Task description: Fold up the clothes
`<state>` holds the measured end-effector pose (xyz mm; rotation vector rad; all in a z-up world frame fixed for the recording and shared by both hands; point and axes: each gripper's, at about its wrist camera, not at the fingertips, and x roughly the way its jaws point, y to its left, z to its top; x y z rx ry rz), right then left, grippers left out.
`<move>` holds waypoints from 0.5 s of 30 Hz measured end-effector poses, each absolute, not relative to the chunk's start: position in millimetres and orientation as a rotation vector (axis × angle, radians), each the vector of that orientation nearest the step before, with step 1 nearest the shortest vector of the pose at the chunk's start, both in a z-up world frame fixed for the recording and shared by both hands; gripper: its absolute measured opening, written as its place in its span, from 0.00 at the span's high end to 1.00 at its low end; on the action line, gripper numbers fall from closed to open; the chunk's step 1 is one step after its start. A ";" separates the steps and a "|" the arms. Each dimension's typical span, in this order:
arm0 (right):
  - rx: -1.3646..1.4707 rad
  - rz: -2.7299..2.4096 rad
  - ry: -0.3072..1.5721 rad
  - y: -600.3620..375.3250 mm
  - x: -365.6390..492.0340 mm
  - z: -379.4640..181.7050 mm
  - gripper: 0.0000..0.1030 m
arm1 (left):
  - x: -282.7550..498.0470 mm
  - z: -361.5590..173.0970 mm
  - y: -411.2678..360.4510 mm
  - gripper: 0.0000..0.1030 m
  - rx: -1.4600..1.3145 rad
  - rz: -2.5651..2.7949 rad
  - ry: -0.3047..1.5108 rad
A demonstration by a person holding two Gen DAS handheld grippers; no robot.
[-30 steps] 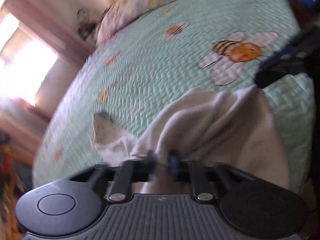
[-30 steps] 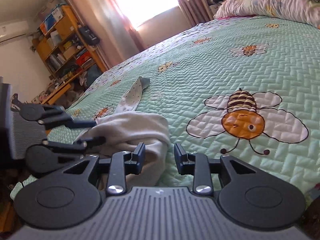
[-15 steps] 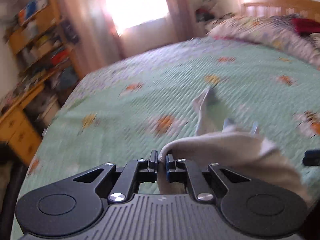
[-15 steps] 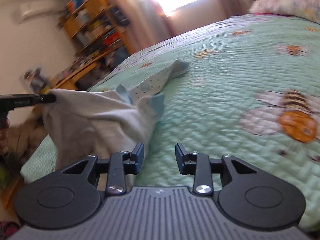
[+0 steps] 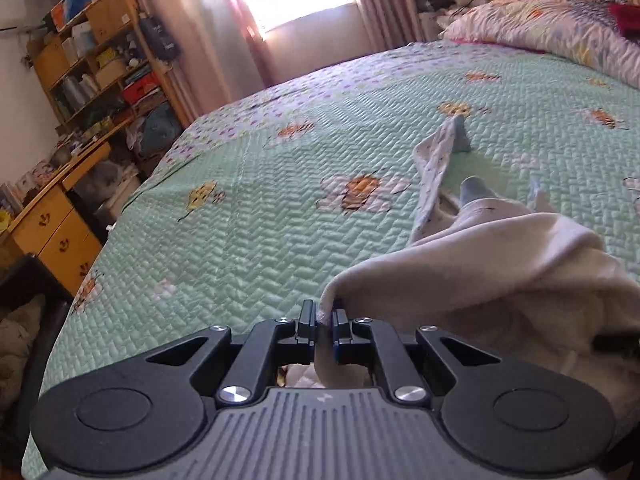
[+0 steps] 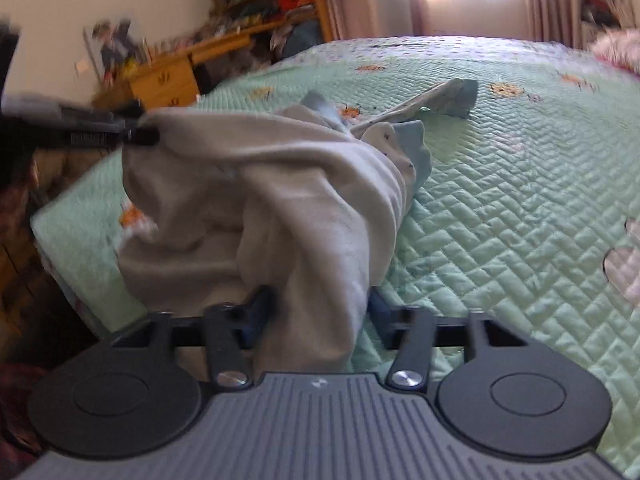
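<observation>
Left claw (image 5: 323,320): fingers pressed together on a cloth edge; right claw (image 6: 320,312): fingers spread wide, cloth draped between.

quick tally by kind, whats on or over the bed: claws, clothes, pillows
claws: 2 (left claw, right claw)
heap of clothes: 1, pieces in it cannot be told apart
pillow: 1
total: 4

The garment (image 5: 500,264) hangs between my two claws at the near edge of the bed (image 5: 280,216), its far end trailing onto the bed. My left claw (image 5: 323,320) pinches its left corner; a fold sits between my right claw's (image 6: 320,304) parted fingers.
</observation>
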<state>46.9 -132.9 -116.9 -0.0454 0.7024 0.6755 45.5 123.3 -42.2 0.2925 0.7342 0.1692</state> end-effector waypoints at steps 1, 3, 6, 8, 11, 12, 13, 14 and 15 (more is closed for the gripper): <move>-0.074 0.656 0.678 -132.8 47.2 -112.9 0.86 | 45.2 -42.1 127.6 0.92 0.279 0.179 0.740; -0.138 0.588 0.591 -137.3 47.7 -98.6 0.87 | 45.1 -39.9 134.1 0.92 0.242 0.188 0.747; -0.274 0.466 0.434 -143.0 42.5 -69.3 0.87 | 44.7 -42.0 133.8 0.92 0.214 0.160 0.768; -0.366 0.399 0.362 -144.4 38.3 -57.2 0.87 | 42.9 -49.1 127.1 0.92 0.221 0.136 0.791; -0.435 0.406 0.439 -144.4 34.2 -73.3 0.87 | 38.4 -64.5 121.3 0.92 0.230 0.120 0.841; -0.367 0.450 0.516 -151.9 36.1 -81.5 0.87 | 36.2 -69.1 123.0 0.91 0.213 0.102 0.866; -0.268 0.491 0.591 -162.6 38.4 -89.5 0.87 | 33.3 -69.1 124.1 0.91 0.205 0.081 0.870; -0.198 0.514 0.627 -172.6 37.7 -95.3 0.87 | 29.8 -66.2 124.8 0.91 0.201 0.058 0.860; -0.149 0.529 0.642 -181.6 35.2 -99.6 0.87 | 26.3 -63.3 125.5 0.89 0.198 0.035 0.850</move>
